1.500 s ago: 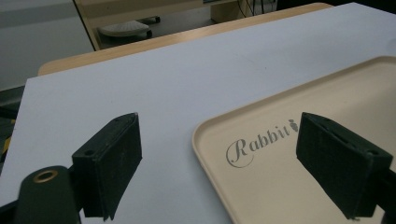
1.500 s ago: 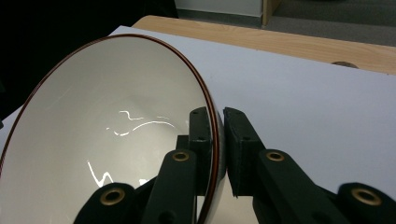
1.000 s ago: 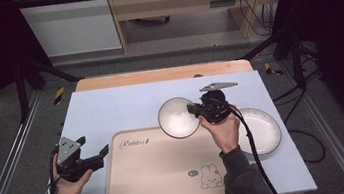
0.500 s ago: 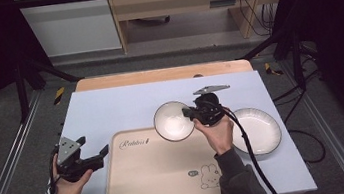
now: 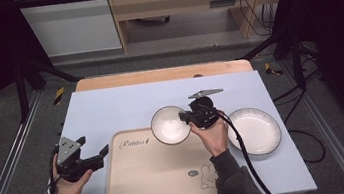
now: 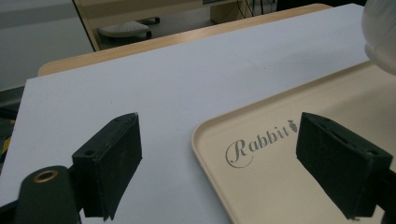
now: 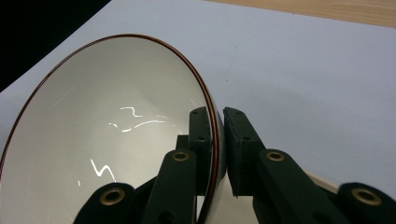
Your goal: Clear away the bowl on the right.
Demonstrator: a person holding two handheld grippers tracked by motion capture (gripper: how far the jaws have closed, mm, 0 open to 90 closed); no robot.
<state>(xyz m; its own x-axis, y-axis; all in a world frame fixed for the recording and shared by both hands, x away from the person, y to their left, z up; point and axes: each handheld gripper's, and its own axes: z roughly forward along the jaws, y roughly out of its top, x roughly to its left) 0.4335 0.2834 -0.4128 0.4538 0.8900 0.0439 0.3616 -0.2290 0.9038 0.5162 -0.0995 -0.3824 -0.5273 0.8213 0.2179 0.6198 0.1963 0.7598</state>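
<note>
A white bowl [image 5: 169,125] with a dark rim hangs over the top edge of the beige tray [image 5: 146,181], tilted toward the camera. My right gripper [image 5: 186,118] is shut on its right rim. In the right gripper view the bowl [image 7: 107,135] fills the left side, and the two pads [image 7: 201,135] pinch its thin brown-edged wall, one inside and one outside. My left gripper [image 5: 98,154] rests at the tray's left edge, open and empty. Its wide-spread jaws frame the tray [image 6: 289,186] and its "Rabbit" lettering, with the bowl's underside [image 6: 380,32] at the top right.
A white plate [image 5: 254,130] with a dark rim lies on the pale blue mat [image 5: 111,110] to the right of the tray. A wooden table edge [image 5: 162,74] runs along the far side. Black frame legs and cables stand on the floor around the table.
My right hand has carried the bowl leftward and down, from above the mat toward the tray's top edge. The left hand and its gripper have stayed put.
</note>
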